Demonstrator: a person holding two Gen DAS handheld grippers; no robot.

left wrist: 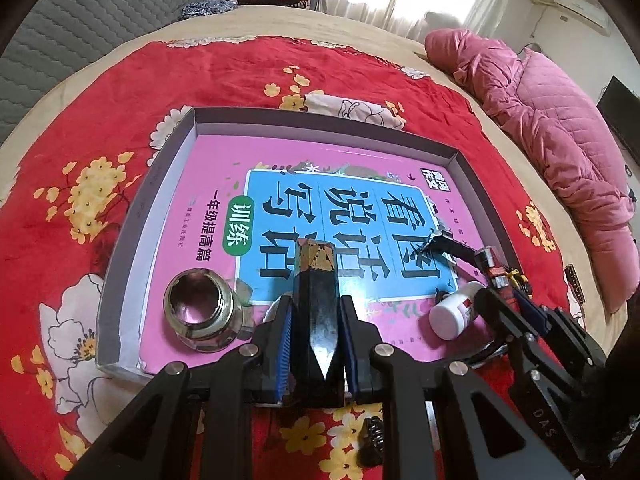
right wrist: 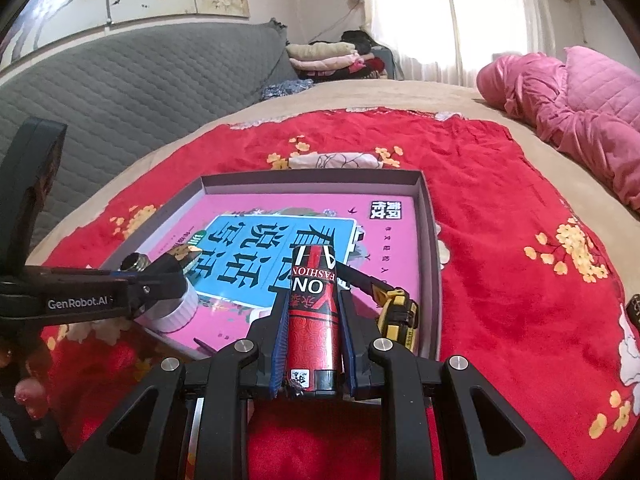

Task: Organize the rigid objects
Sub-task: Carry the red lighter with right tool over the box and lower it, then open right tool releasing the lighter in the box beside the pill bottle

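My left gripper is shut on a black faceted metal bar and holds it over the near edge of a shallow grey tray. A pink book lines the tray, which also holds a metal threaded fitting at the near left and a white bottle at the near right. In the right wrist view my right gripper is shut on a red and black lighter above the tray's near edge. A yellow tape measure lies beside it. The left gripper shows above the bottle.
The tray rests on a red floral blanket spread over a bed. A pink quilt is bunched at the far right. A grey padded headboard runs along the left, with folded clothes stacked at its far end.
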